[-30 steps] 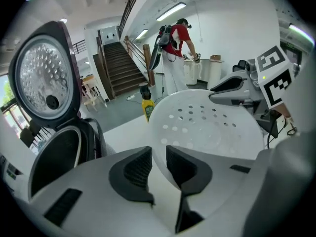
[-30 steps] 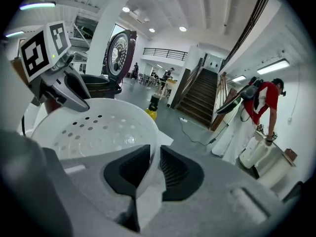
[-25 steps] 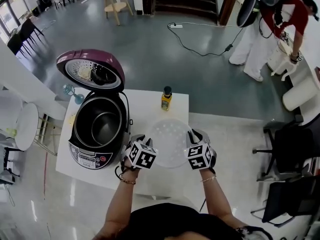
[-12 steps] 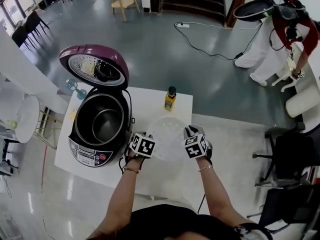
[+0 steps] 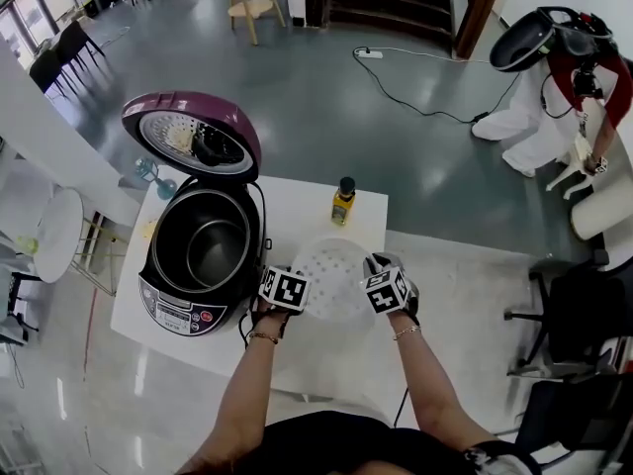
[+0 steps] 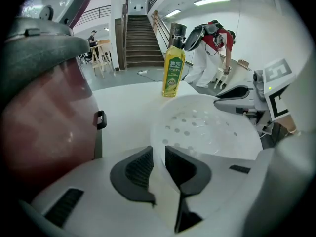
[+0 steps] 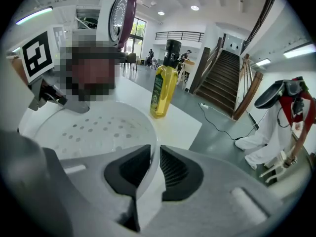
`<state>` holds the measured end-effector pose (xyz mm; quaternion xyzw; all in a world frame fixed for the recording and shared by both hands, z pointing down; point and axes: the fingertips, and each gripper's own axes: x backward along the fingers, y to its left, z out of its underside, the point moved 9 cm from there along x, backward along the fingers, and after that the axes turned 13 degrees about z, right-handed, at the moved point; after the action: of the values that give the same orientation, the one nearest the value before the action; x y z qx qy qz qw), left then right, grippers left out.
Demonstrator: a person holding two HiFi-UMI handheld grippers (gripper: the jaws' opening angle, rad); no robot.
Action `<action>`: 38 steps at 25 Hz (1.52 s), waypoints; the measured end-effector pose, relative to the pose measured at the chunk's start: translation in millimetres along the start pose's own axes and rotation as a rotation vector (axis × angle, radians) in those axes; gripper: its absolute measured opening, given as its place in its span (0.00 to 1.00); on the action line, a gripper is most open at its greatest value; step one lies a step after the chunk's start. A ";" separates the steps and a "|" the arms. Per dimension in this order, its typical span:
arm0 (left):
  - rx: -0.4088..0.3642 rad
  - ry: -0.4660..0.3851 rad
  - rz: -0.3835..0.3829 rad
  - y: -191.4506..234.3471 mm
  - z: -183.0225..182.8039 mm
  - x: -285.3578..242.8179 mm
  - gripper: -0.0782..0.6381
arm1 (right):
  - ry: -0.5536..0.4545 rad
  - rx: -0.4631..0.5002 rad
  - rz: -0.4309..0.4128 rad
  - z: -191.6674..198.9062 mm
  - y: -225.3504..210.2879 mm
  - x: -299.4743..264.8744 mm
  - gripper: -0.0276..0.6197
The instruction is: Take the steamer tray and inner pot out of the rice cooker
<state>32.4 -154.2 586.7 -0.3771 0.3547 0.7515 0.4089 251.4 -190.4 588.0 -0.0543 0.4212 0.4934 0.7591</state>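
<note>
Left tool [image 6: 159, 164] and right tool [image 7: 154, 169] pinch opposite rims of the white perforated plastic steamer tray [image 5: 334, 277] low over the white surface [image 5: 297, 206], likely setting it down; next, release and lift the metal inner pot [image 5: 210, 250] from the purple-lidded rice cooker [image 5: 188, 310].

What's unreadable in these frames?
- Whether the steamer tray touches the table: head view, the tray covers its own underside.
- The inner pot: left gripper view, the rice cooker wall hides it.
- Print on the bottle: every view, too small or blurred.
</note>
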 end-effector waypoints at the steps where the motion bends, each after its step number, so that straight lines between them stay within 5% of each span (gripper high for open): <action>1: 0.004 0.004 -0.006 1.2 1.1 -0.1 0.21 | 0.001 0.000 -0.001 -0.2 0.1 -1.5 0.14; 12: -0.029 -0.065 0.012 0.3 -6.2 -6.6 0.21 | 0.008 0.004 0.008 5.6 -1.5 -12.8 0.15; 16: -0.029 -0.093 0.025 0.3 -9.5 -3.2 0.35 | 0.001 -0.009 -0.020 6.6 -2.4 -13.3 0.19; 22: -0.039 -0.132 0.020 -7.6 -9.6 7.6 0.40 | -0.044 -0.086 -0.016 0.9 -10.1 -0.3 0.23; 29: -0.080 -0.190 0.092 -33.0 -7.7 40.3 0.41 | -0.195 -0.095 0.030 -16.8 -15.0 47.6 0.24; 38: -0.280 -0.434 0.144 -97.4 -4.1 125.6 0.42 | -0.409 -0.061 0.025 -43.3 5.3 144.7 0.24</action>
<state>71.6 -73.7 455.3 -0.2338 0.1770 0.8837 0.3648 244.7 -107.5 461.8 0.0293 0.2439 0.5159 0.8207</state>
